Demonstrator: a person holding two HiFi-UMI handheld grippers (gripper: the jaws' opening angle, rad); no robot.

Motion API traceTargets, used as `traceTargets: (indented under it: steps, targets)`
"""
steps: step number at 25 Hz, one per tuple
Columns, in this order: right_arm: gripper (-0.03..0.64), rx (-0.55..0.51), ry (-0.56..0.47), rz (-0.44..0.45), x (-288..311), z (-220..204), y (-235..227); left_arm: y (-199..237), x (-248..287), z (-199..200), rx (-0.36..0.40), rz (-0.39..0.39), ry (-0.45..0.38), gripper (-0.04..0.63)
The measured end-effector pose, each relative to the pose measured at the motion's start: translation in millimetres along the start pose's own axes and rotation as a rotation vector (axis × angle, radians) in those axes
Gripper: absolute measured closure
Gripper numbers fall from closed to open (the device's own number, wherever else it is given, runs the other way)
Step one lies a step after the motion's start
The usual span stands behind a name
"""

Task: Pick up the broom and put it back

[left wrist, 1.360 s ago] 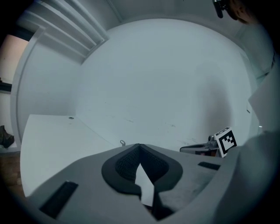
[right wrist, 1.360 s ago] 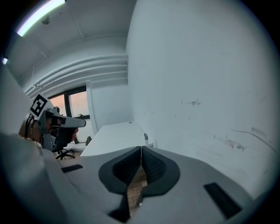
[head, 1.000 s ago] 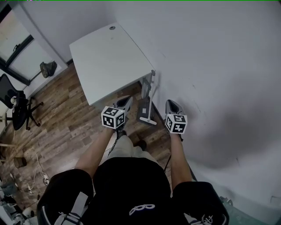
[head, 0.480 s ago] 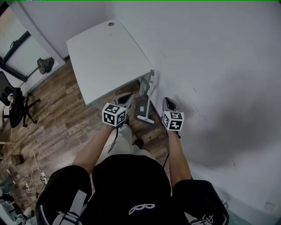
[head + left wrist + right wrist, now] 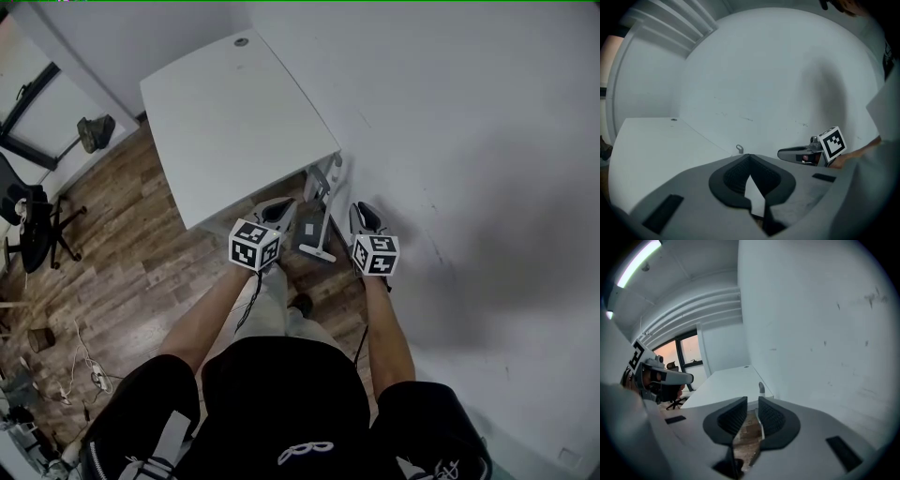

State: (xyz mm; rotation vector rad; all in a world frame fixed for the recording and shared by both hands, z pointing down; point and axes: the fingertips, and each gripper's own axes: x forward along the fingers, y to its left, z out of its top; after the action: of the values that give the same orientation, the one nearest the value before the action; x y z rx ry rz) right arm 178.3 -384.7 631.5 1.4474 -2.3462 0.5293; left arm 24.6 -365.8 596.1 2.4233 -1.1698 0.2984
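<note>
Task barely starting. Broom [image 5: 313, 225] standing on floor just beside worktop [image 5: 225, 112] near corner, not yet gripped. Left hand-held gripper [image 5: 281, 208] hovering at worktop edge, jaws together, empty. Right hand-held gripper [image 5: 362, 214] hovering farther from worktop, past broom; jaws just been opening, narrow gap, nothing btwn. Pickup + put-back both remaining.

A: Broom, where?
B: Short grey broom [image 5: 314, 230], on the wood floor [image 5: 141, 253], in the gap between the tabletop [image 5: 234, 122] corner and the white wall [image 5: 469, 141].
A: Pose?
B: About upright. Head down on the floor, handle rising beside the tabletop corner. The head is flat and grey with a pale strip along its near edge.
A: Top end?
B: Rounded grey handle tip [image 5: 761, 388] with a small hang loop [image 5: 739, 149]. Can't tell if it touches the wall.
</note>
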Motion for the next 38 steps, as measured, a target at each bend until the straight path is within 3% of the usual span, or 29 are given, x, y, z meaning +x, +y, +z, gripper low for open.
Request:
traceTargets:
  steps: [2,5,26,38]
  targets:
    - [0.468,0.020,0.011,0.016,12,-3,-1,8,7,-4,0.000,0.003,0.014,0.578]
    - [0.445,0.008,0.047,0.005,34,-10,-6,20,21,-6,0.005,0.000,0.029,0.578]
    - [0.431,0.055,0.244,-0.019,174,-65,-27,87,93,-38,-0.021,-0.066,0.120,0.578]
    - [0.434,0.062,0.285,-0.070,209,-78,-38,100,114,-50,-0.038,-0.117,0.168,0.578]
